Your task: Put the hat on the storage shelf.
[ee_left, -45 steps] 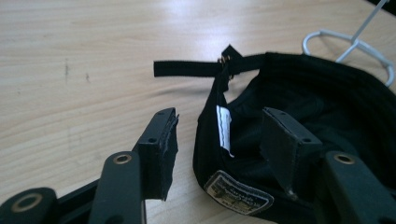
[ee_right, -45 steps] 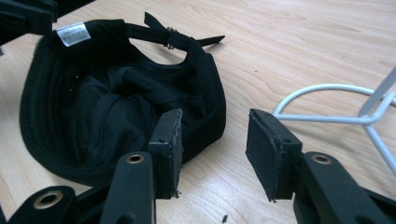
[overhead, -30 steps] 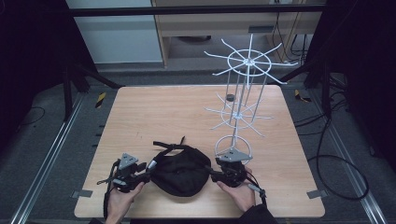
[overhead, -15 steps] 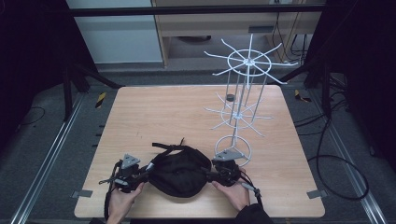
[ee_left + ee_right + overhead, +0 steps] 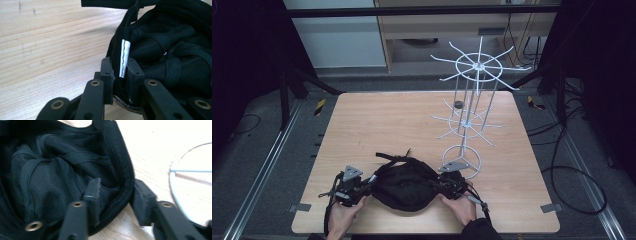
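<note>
A black mesh cap (image 5: 404, 186) lies upside down near the table's front edge, between my two grippers. My left gripper (image 5: 371, 181) is at its left rim; its jaws have just closed and now pinch the rim beside a white label (image 5: 124, 57). In the left gripper view the left gripper (image 5: 120, 72) has the cap (image 5: 175, 50) pressed between both pads. My right gripper (image 5: 438, 184) is at the cap's right rim. There the right gripper (image 5: 115, 195) straddles the rim of the cap (image 5: 50, 170), one jaw inside and one outside. Its jaws have just been closing, with a gap still showing inside.
A white wire display rack (image 5: 468, 125) stands on the wooden table (image 5: 387, 120) behind and right of the cap. Its ring base (image 5: 462, 159) lies close to my right gripper, and the ring (image 5: 175, 192) shows beside the outer jaw. A small dark knob (image 5: 458, 104) hangs on the rack.
Both grippers have drawn in against the cap's sides. The left jaws have closed on the left rim. The right jaws have narrowed around the right rim.
</note>
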A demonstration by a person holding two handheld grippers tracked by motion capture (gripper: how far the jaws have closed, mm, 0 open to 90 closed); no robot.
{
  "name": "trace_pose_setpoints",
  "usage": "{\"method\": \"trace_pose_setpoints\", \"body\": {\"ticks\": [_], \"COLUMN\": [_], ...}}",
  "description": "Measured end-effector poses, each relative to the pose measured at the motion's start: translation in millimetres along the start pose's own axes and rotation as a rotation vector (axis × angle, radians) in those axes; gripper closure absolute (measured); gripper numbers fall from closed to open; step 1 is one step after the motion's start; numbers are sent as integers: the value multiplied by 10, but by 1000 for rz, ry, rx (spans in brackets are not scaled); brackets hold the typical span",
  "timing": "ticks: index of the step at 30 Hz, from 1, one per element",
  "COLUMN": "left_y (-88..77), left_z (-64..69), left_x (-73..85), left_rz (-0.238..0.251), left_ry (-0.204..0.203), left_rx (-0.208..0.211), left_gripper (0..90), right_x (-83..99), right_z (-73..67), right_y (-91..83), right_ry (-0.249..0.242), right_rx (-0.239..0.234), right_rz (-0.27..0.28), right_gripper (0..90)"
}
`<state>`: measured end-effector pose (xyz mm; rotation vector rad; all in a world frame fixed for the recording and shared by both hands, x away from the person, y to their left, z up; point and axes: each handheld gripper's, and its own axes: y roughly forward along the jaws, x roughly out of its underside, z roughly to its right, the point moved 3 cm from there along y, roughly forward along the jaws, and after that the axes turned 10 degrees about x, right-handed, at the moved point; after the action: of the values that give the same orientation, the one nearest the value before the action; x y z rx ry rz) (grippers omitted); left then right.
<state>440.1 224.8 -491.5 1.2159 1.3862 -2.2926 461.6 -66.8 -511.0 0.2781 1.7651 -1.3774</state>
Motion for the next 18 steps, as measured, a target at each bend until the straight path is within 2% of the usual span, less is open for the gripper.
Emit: {"method": "trace_pose_setpoints", "body": {"ticks": [2, 7, 8, 13, 15, 16, 17, 18], "left_y": [-3, -8, -5, 26, 34, 62, 62, 81], "left_z": [0, 9, 22, 50, 53, 62, 62, 67], "left_x": [0, 0, 0, -8, -11, -20, -20, -26], "left_rz": [-1, 3, 4, 9, 9, 9, 9, 14], "left_ry": [3, 6, 10, 18, 22, 27, 27, 26], "left_rx": [2, 9, 14, 20, 20, 22, 22, 23], "left_gripper": [777, 777, 776, 779, 780, 780, 781, 782], "right_x": [-3, -28, -70, -214, -237, -276, -276, -300], "right_z": [3, -11, -40, -126, -144, -186, -186, -232], "right_y": [-14, -79, -157, -420, -467, -542, -542, -590], "right_ry": [4, -9, -19, -64, -74, -88, -88, -105], "right_rx": [8, 10, -6, -44, -56, -76, -76, -98], "right_rz": [-2, 42, 92, 234, 252, 285, 285, 309], "right_gripper": [725, 780, 799, 827, 830, 833, 833, 835]}}
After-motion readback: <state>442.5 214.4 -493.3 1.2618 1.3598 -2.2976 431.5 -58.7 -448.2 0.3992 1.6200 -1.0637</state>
